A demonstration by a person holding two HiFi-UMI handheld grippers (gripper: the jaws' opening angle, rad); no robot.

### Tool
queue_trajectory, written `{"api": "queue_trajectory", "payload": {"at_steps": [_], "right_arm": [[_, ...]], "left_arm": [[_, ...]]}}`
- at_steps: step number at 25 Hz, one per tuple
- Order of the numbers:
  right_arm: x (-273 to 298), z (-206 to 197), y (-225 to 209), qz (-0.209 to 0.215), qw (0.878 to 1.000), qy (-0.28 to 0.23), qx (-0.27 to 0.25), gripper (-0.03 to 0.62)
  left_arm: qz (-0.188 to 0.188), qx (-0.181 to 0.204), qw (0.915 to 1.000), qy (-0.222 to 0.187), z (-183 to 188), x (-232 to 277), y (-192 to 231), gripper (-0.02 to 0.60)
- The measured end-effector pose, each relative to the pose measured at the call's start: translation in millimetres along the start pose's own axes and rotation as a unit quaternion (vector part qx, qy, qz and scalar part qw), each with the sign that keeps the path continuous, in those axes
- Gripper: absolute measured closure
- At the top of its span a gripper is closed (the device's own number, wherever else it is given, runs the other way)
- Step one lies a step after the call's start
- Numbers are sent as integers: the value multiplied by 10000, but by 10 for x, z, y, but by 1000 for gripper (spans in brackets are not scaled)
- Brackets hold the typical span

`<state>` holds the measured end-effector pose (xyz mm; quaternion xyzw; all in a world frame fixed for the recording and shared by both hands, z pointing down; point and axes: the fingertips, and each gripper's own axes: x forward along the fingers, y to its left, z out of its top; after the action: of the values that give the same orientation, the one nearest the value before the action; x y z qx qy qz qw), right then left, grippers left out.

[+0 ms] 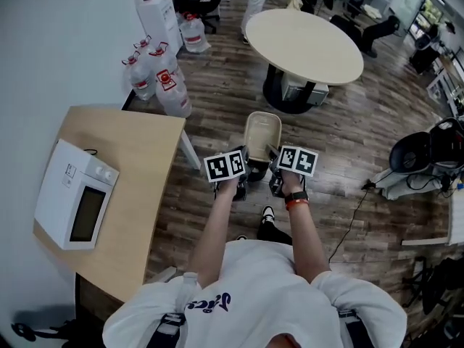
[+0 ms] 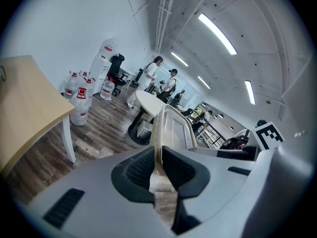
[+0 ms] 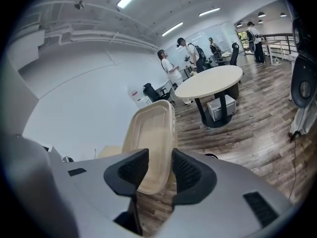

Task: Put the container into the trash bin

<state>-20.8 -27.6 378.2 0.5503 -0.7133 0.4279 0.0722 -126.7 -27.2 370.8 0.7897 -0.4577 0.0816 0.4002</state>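
A beige, lidded plastic container [image 1: 262, 133] is held out in front of the person, above the wood floor, between both grippers. My left gripper [image 1: 245, 164] is shut on its thin left rim. In the left gripper view the container [image 2: 176, 133] stands edge-on, its rim pinched between the dark pads of the left gripper [image 2: 158, 170]. My right gripper [image 1: 276, 164] grips the right side. In the right gripper view the container [image 3: 151, 138] has its near end wedged between the widely spread pads of the right gripper [image 3: 159, 171].
A wooden desk [image 1: 138, 165] with a white microwave [image 1: 76, 194] stands at the left. Several water bottles [image 1: 163, 78] sit by the wall beyond it. A round table [image 1: 301, 46] is ahead and a black machine [image 1: 420, 154] at the right. People stand far back.
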Motion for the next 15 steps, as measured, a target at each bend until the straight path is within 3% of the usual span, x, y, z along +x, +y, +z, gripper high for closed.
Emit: {"api": "queue_trajectory", "payload": {"at_steps": [15], "right_arm": [[508,1085,-528,642,9978,145,90,428]], "left_arm": [[303,33,9990,-339,686,928,-375,518]]}}
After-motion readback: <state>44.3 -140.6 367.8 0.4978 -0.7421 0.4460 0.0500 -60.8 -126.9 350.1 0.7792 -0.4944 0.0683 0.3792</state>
